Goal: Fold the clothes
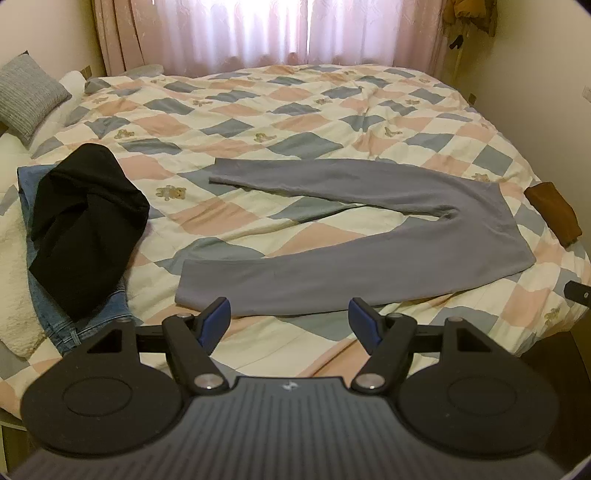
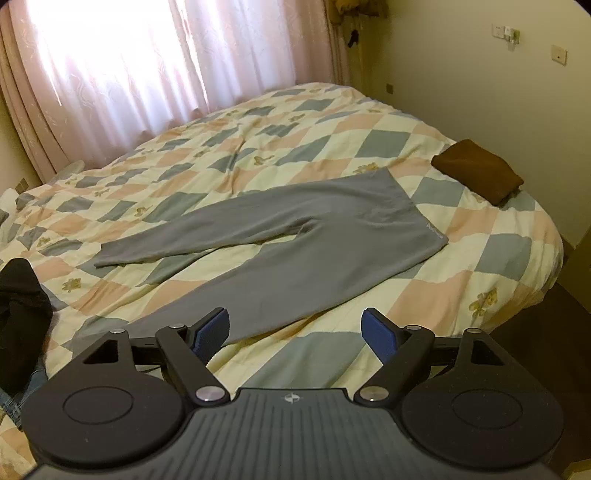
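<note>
Two handheld claws hang over the near edge of a bed, both released and holding nothing. The left claw [image 1: 290,321] has its blue-padded fingers spread wide above the cuff end of the nearer leg of a pair of grey trousers [image 1: 369,254]; the right claw [image 2: 295,332] is spread just as wide above that same leg.

The trousers [image 2: 295,258] lie flat on a patchwork quilt [image 1: 295,110] of pink, blue and cream squares dotted with small bears. The two legs are splayed apart in a V, and the waistband lies toward the right side of the bed.

To the left, one black garment [image 1: 85,225] sits crumpled on top of one pair of blue jeans [image 1: 99,317], well apart from the trousers. Near the right edge of the bed rests one brown folded cloth [image 2: 478,171], just beyond the waistband.

One grey pillow [image 1: 27,96] leans at the far left corner. Pink curtains [image 1: 295,33] cover a bright window behind the bed. Cream walls close the room on the right, with two wall switches [image 2: 557,55] visible from the right wrist view.
</note>
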